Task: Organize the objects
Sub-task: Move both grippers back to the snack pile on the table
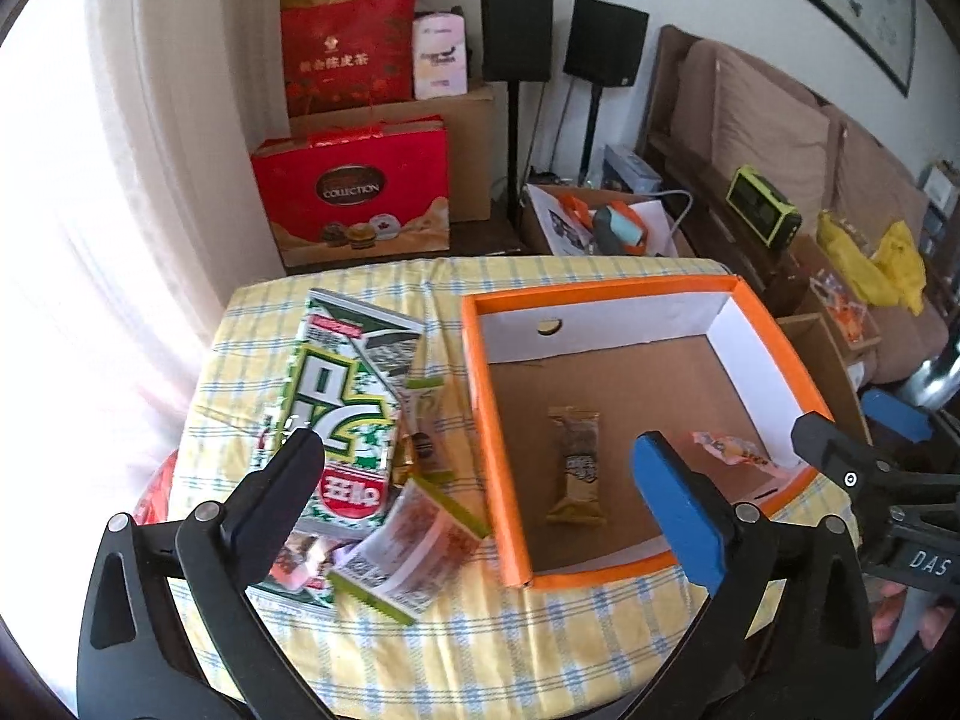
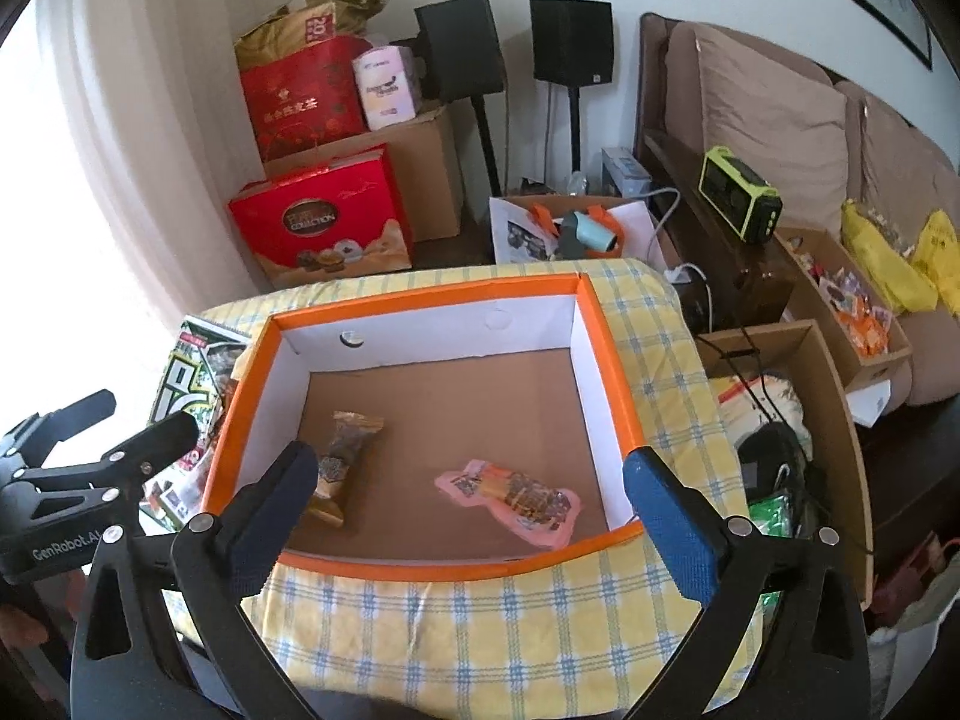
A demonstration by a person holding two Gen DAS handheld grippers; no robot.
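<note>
An orange-rimmed cardboard box (image 1: pixel 480 414) (image 2: pixel 609 360) sits on the yellow checked tablecloth. Inside lie a brown snack bar (image 1: pixel 576 468) (image 2: pixel 339 456) and a pink snack packet (image 2: pixel 510 495) (image 1: pixel 735 450). Left of the box is a pile of snacks: a large green and white bag (image 1: pixel 336 396) (image 2: pixel 192 378), a small white and orange packet (image 1: pixel 408 552) and a thin brown stick packet (image 1: pixel 423 426). My left gripper (image 1: pixel 480 480) is open and empty above the pile and the box's left wall. My right gripper (image 2: pixel 474 492) is open and empty over the box's near edge.
Red gift boxes (image 1: pixel 354 192), cardboard cartons and two black speakers (image 1: pixel 516 30) stand behind the table. A sofa (image 2: pixel 774 120) with a green radio (image 2: pixel 741 192) and open cartons of clutter (image 2: pixel 780 450) are to the right. The table edge is close in front.
</note>
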